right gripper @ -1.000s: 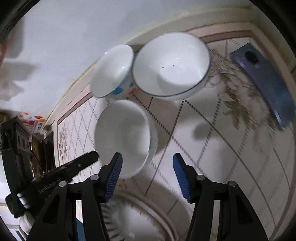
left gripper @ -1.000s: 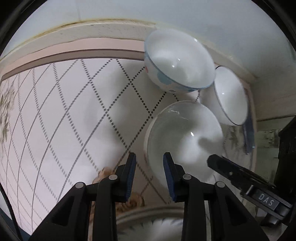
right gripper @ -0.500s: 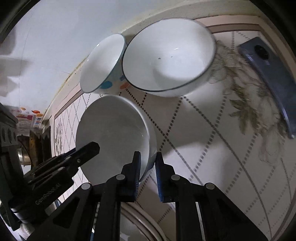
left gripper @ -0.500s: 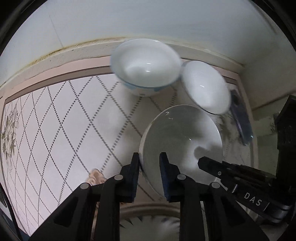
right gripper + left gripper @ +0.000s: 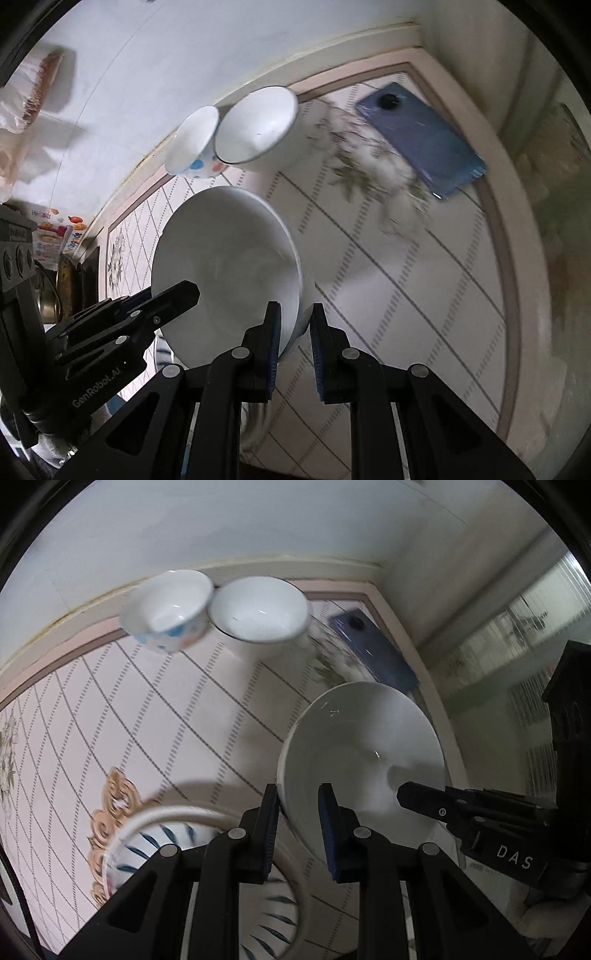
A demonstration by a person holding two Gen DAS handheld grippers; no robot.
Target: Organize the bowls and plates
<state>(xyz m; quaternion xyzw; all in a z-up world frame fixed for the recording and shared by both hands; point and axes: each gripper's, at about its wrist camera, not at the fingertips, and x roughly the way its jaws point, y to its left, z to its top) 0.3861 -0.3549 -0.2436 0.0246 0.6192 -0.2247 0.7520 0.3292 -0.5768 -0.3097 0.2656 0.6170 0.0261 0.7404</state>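
Observation:
A plain white bowl (image 5: 364, 753) is held lifted above the table by both grippers. My left gripper (image 5: 297, 812) is shut on its left rim. My right gripper (image 5: 294, 328) is shut on its right rim; the bowl (image 5: 225, 266) fills the middle of the right wrist view. At the back wall stand a small bowl with blue and orange dots (image 5: 168, 609) (image 5: 194, 147) and a dark-rimmed white bowl (image 5: 258, 609) (image 5: 258, 125), touching each other. A plate with blue leaf marks (image 5: 162, 834) lies below the left gripper.
A blue phone (image 5: 373, 646) (image 5: 421, 136) lies near the table's back right corner. The tablecloth (image 5: 110, 716) has a diamond pattern. The wall runs along the back and right. Clutter stands at the far left in the right wrist view (image 5: 55, 236).
Both grippers closed on the white bowl's rims, then lifted it up and back toward me. The two bowls at the wall now look farther away.

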